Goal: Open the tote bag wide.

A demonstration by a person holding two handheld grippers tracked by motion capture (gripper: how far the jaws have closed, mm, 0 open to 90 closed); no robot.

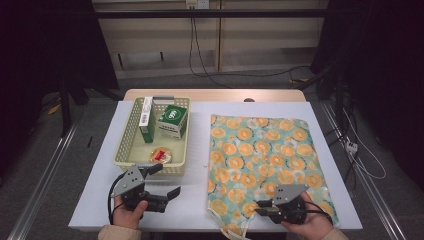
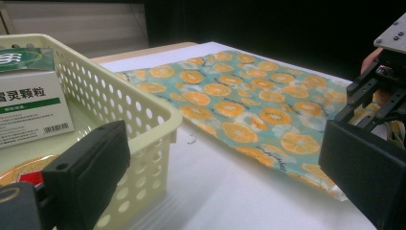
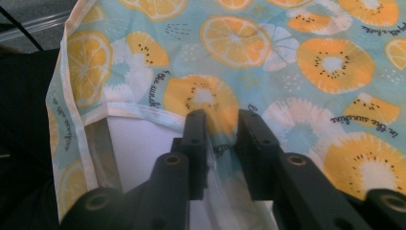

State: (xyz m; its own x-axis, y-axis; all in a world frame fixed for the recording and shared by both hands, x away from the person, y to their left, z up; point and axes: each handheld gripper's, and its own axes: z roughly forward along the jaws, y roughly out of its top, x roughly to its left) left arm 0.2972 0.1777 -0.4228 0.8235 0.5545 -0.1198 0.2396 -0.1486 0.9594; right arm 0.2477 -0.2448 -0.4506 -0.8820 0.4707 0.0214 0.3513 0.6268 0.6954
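At the near edge of the white table (image 1: 95,200), the right gripper (image 1: 259,207) sits low over the near left corner of the printed bag (image 1: 265,160). Its black jaws have closed to a narrow gap, and a fold of the bag's edge, thin, glossy and partly see-through, stands pinched between them (image 3: 221,143). The bag is a flat, soft rectangle printed with orange slices on pale teal. It covers the right half of the table, and its hemmed edge curls up beside the jaws.

To the left, equally near, the left gripper (image 1: 167,180) hangs just above the tabletop with its blocky matte black jaws spread wide. Nothing lies between them; one jaw is close to the near wall of the basket (image 1: 127,145).

The basket is a pale yellow plastic rectangle with rows of round holes in its walls and a rolled rim. It stands on the left half of the table, apart from the bag. A round flat packet (image 1: 161,155) with a red label lies at its near end. Farther back are a green and white carton (image 1: 173,120) and a slim upright box (image 1: 146,119) leaning on the left wall.
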